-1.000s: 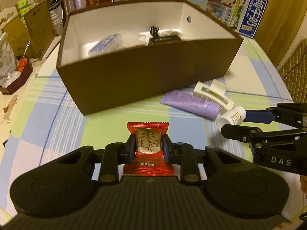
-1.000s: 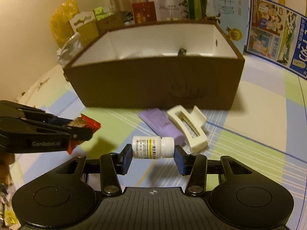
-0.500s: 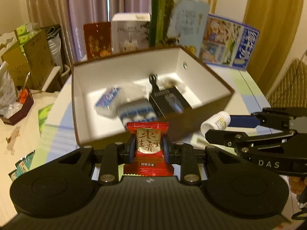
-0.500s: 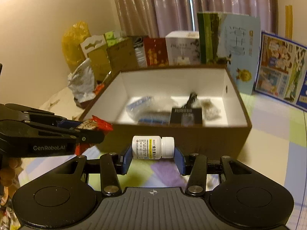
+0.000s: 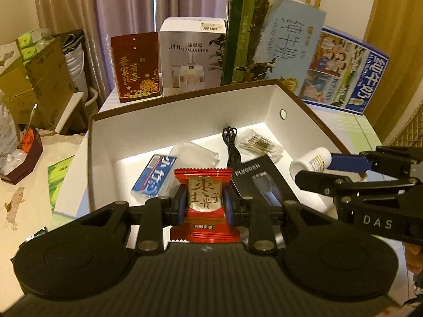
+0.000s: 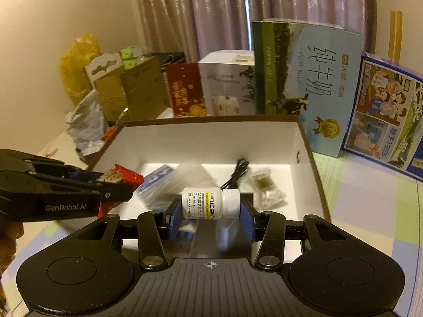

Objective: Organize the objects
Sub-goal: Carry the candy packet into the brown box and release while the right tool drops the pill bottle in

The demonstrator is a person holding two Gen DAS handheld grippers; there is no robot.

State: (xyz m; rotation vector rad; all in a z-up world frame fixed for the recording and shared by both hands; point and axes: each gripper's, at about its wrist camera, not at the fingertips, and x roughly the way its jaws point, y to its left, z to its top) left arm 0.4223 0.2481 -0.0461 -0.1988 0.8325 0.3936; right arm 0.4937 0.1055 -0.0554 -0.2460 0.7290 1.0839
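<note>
Raised from table height within the last second, both loads are now held above the open brown white-lined cardboard box (image 5: 312, 121), so release is judged next. The red foil candy packet (image 5: 205, 206) is clamped in the left gripper (image 5: 203, 206), the small white plastic pill bottle (image 6: 211, 203) sideways in the right gripper (image 6: 210, 211); both are angled forward-down, side by side.

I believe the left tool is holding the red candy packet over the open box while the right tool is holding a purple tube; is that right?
Not quite. The left tool does hold the red candy packet over the open box, but the right tool holds a small white pill bottle, not a purple tube, as the right wrist view shows.
</note>
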